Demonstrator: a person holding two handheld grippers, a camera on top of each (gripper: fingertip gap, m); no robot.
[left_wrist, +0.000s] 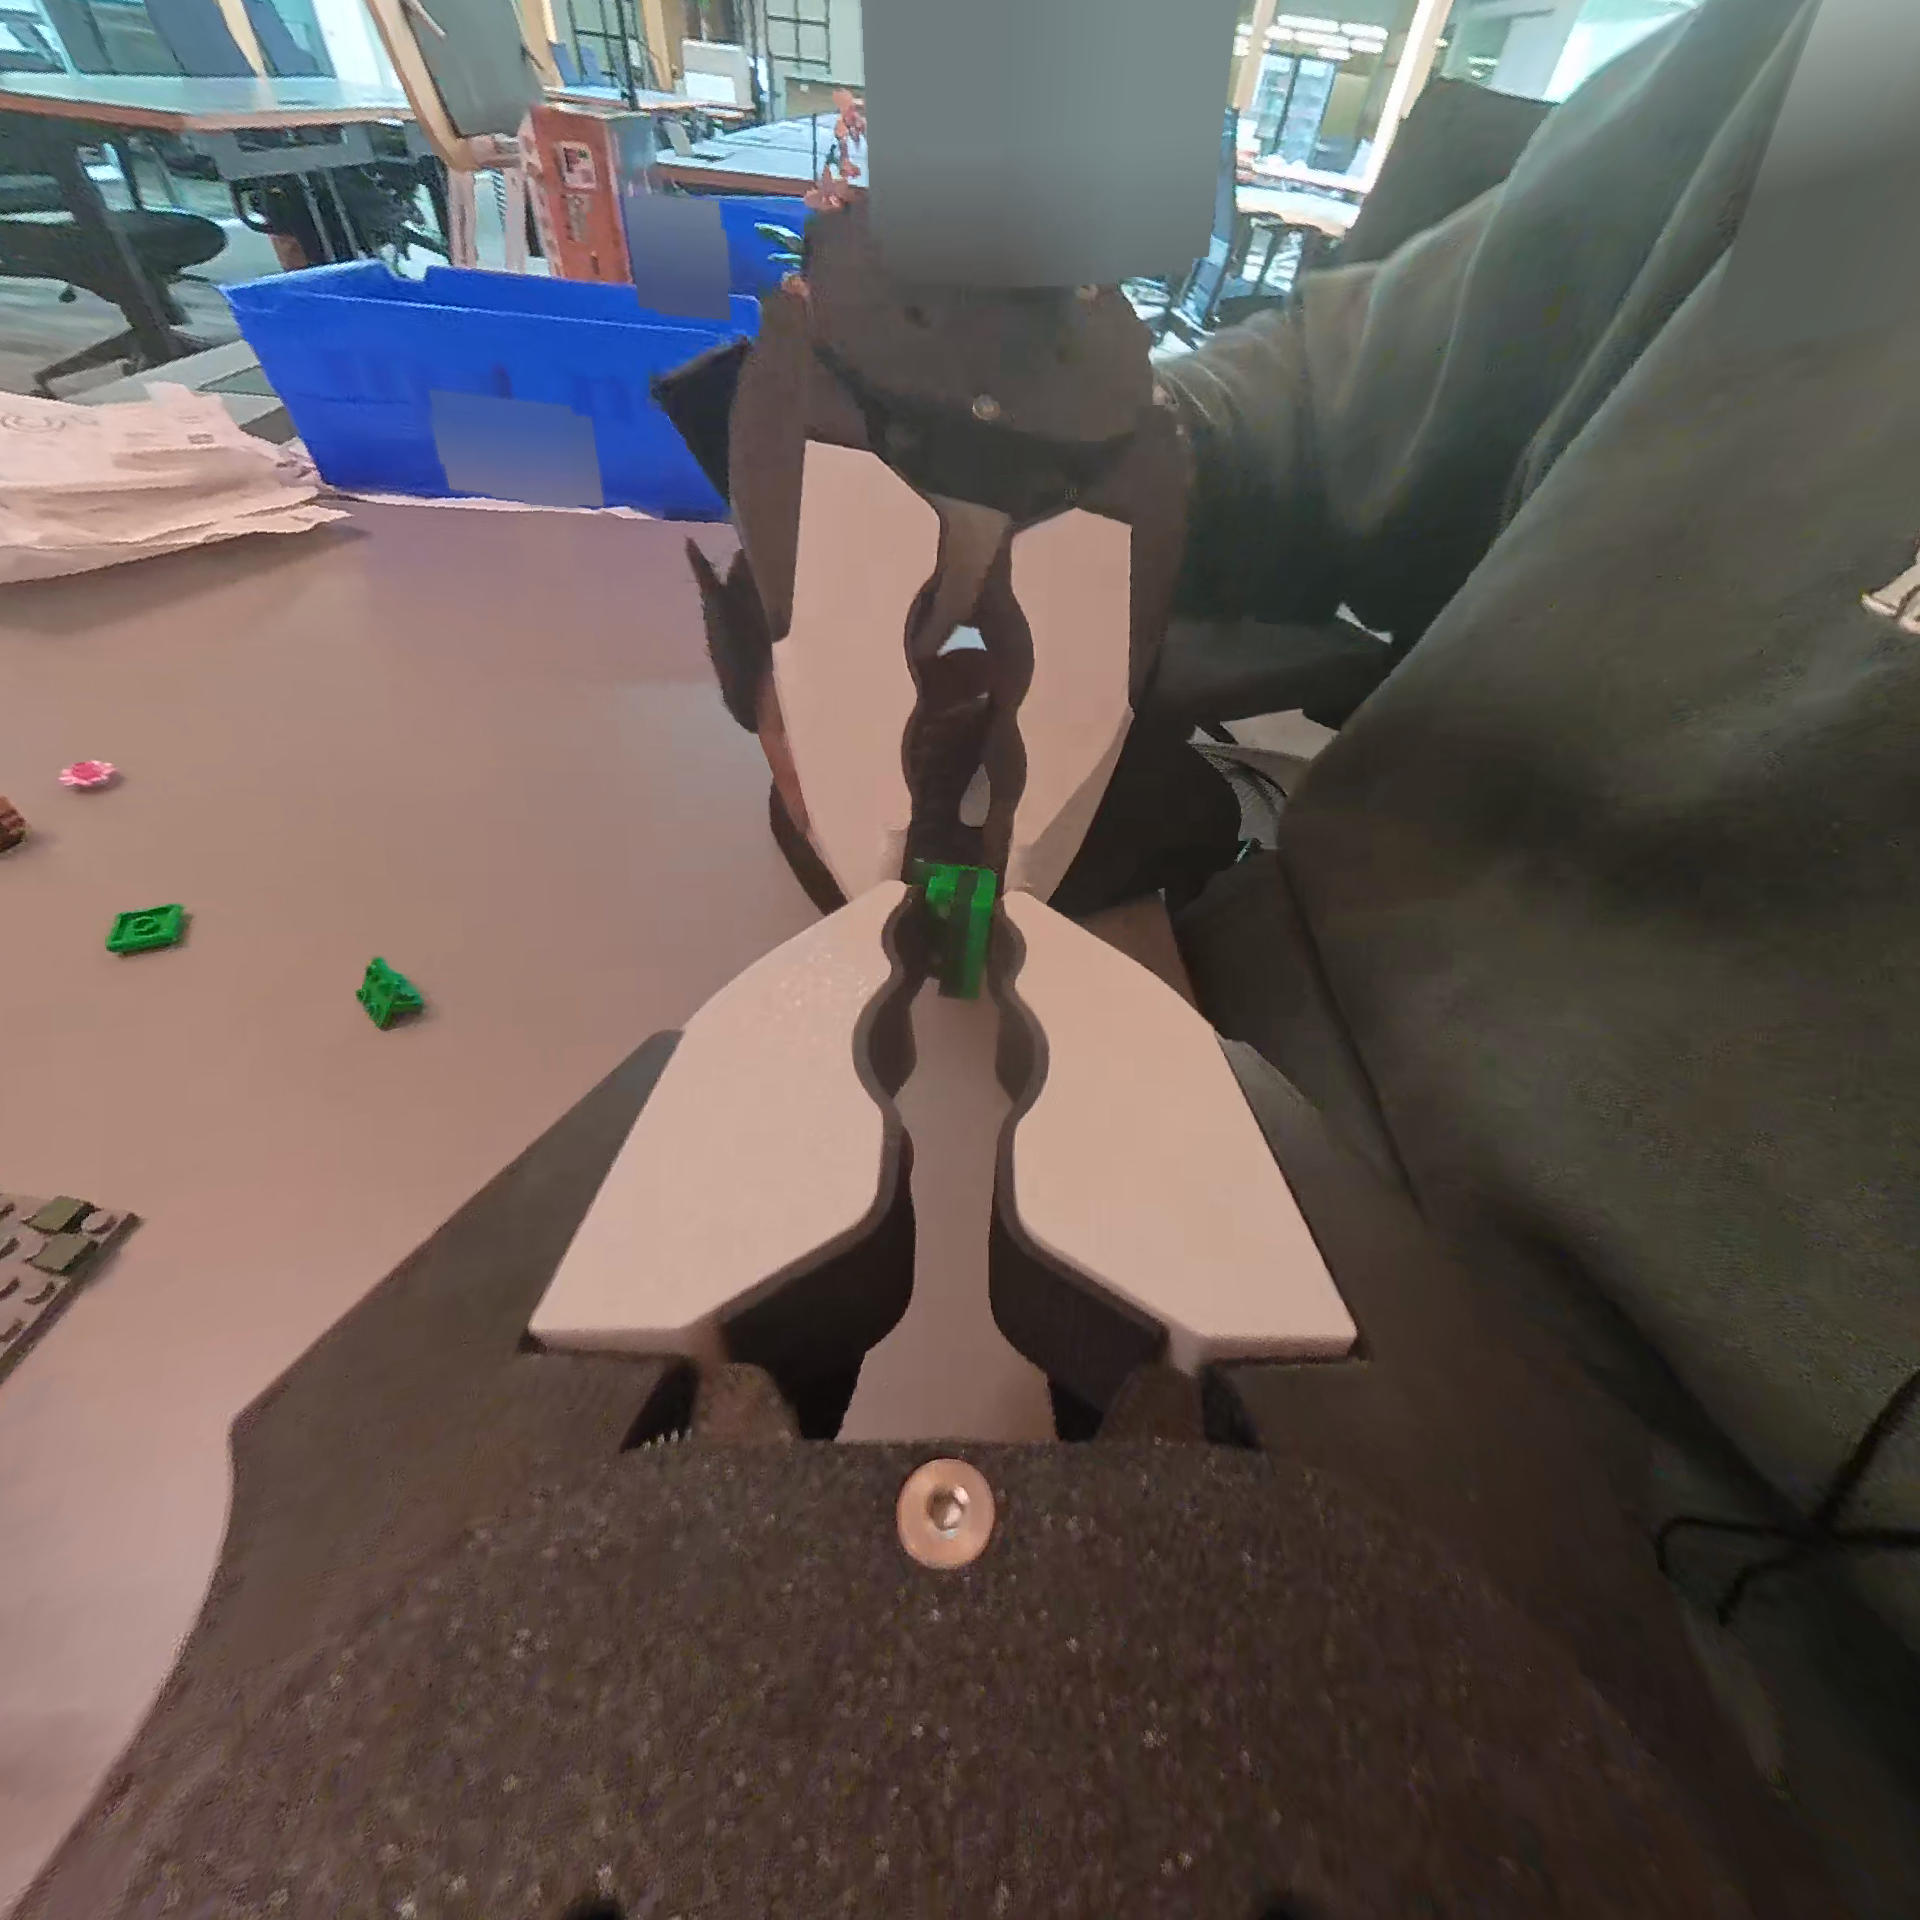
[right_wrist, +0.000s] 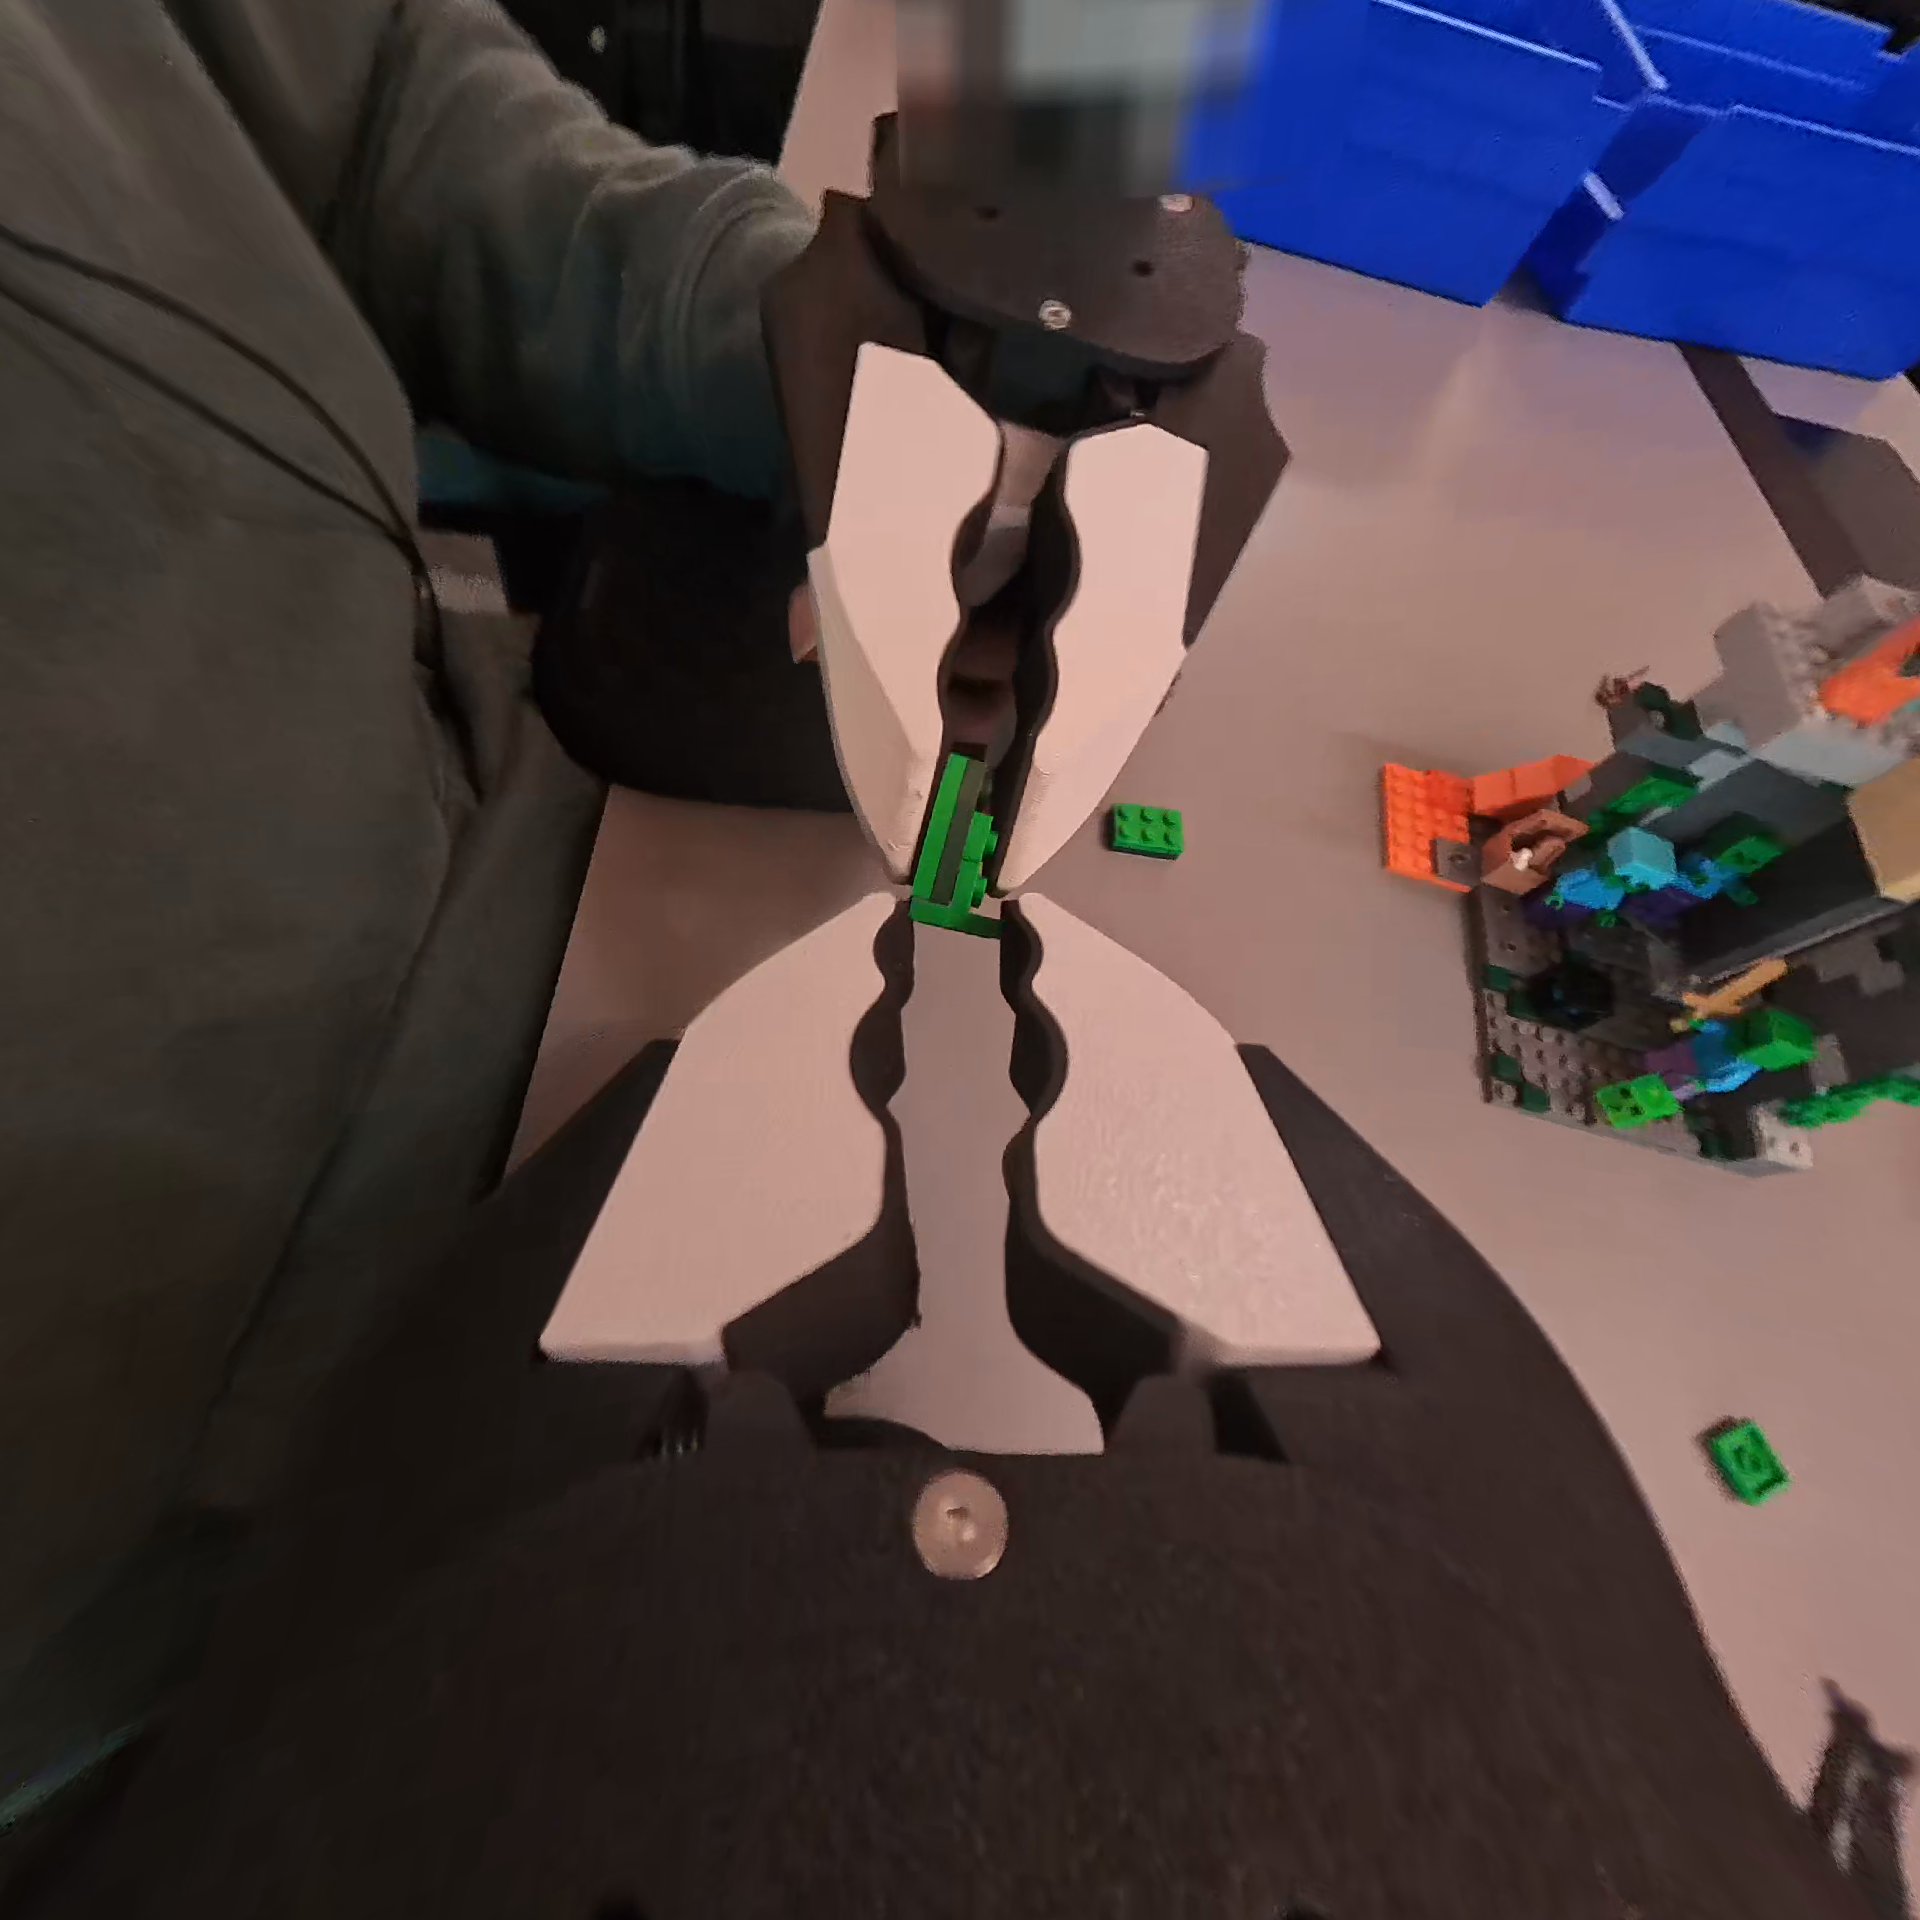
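- Two white-fingered, black-framed grippers meet tip to tip above the pale table (left_wrist: 436, 727), both closed on one small cluster of green plastic bricks (left_wrist: 958, 928).
- The left gripper (left_wrist: 951, 935) pinches the cluster at its fingertips; in its own view the bricks sit upright between the tips, touching both.
- The right gripper (right_wrist: 956, 914) clamps the same green cluster from the opposite side; in its view a thin green plate lies across its tips while the stacked part reaches up into the facing fingers.
- Directly beyond each gripper's tips stands the other gripper, pointing back at it, with a dark grey sleeve (left_wrist: 1351, 436) behind.
- Left of the left gripper, on the table, lie a small green wedge-like piece (left_wrist: 389, 994), a flat square green tile (left_wrist: 147, 928) and a pink flower-shaped piece (left_wrist: 88, 773), all well apart from it.
- Farther left and beyond, a blue plastic bin (left_wrist: 353, 384) and a crumpled pale paper bag (left_wrist: 135, 468).
- Right of the right gripper, a green studded brick (right_wrist: 1147, 829) lies near the tips; a green tile (right_wrist: 1747, 1462) sits nearer the camera.
- Farther right stands a multicoloured brick-built model (right_wrist: 1683, 935) on a grey base.
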